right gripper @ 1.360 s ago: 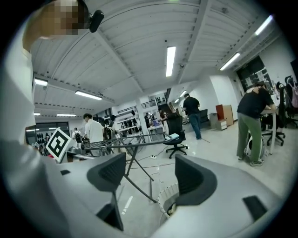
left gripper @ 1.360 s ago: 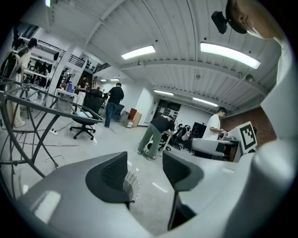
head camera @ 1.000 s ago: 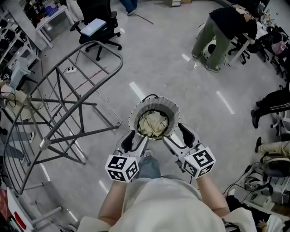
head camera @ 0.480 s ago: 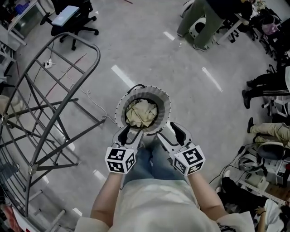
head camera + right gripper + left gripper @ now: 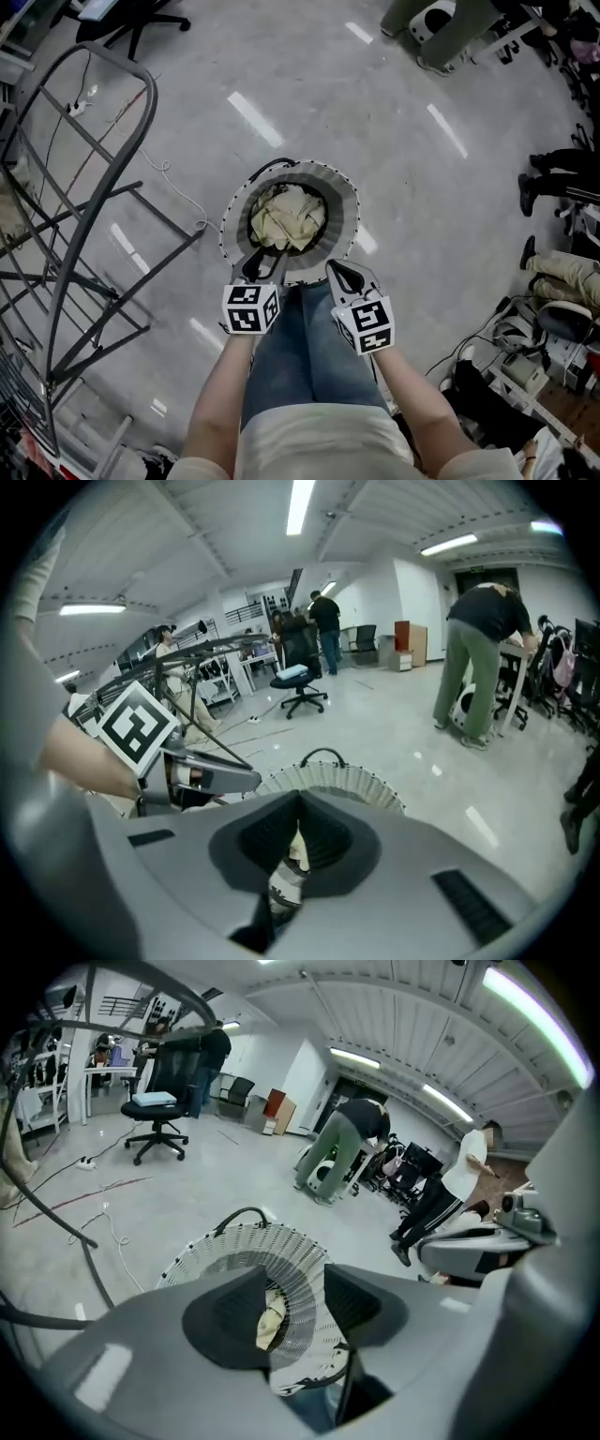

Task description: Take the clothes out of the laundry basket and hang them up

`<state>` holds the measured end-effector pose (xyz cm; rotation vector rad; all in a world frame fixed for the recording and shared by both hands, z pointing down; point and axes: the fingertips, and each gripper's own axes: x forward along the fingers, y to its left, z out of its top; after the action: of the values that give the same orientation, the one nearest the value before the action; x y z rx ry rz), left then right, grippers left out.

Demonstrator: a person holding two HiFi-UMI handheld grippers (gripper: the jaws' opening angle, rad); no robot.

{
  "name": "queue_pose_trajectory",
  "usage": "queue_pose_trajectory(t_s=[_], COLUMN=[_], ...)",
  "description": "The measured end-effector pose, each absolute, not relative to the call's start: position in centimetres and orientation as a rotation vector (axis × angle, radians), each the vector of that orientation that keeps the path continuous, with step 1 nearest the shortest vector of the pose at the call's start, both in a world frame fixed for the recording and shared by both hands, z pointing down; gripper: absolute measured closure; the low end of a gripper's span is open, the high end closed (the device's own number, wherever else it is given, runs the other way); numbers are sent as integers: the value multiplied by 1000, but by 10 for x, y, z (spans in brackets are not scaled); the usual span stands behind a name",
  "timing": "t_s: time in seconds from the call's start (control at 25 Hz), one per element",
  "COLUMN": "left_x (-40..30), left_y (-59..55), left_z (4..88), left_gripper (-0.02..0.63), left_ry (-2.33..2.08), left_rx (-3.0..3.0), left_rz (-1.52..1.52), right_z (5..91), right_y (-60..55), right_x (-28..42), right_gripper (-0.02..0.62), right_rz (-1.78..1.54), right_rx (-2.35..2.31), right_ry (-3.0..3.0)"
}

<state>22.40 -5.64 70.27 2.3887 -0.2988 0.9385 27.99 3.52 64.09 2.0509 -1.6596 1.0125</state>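
Cream clothes in basket ahead; left tool part-open, closing, empty; right tool just closed, empty

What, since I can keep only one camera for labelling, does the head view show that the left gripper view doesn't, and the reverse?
Only the head view: the wearer's jeans and forearms, and the whole open top of the laundry basket with the cream clothes heaped inside. Only the left gripper view: the ceiling lights, the far walls and a red cabinet. Both: the laundry basket, at least a sliver of the cream clothes, the grey drying rack and the floor.
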Motion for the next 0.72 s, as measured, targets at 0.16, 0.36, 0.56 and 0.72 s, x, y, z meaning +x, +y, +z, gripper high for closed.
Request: queue_pose_trajectory(t_s=[0.16, 0.36, 0.56, 0.72], left_x=[236, 247, 253, 259], left_y=[-67, -72, -74, -82], left_z=[765, 839, 903, 962], left_gripper=[420, 436, 449, 445], left_ry=[-336, -360, -367, -376], left_rx=[2332, 2278, 2259, 2239], left_rz=[1000, 1118, 1216, 1267], right_z=[711, 791, 852, 887], right_y=[26, 19, 10, -8], right_x=[285, 298, 307, 312], right_gripper=[592, 592, 592, 592], right_rz=[1095, 1154, 1201, 1226], right_rx=[1949, 1838, 1813, 1848], right_ry=[-1656, -1627, -1599, -1599])
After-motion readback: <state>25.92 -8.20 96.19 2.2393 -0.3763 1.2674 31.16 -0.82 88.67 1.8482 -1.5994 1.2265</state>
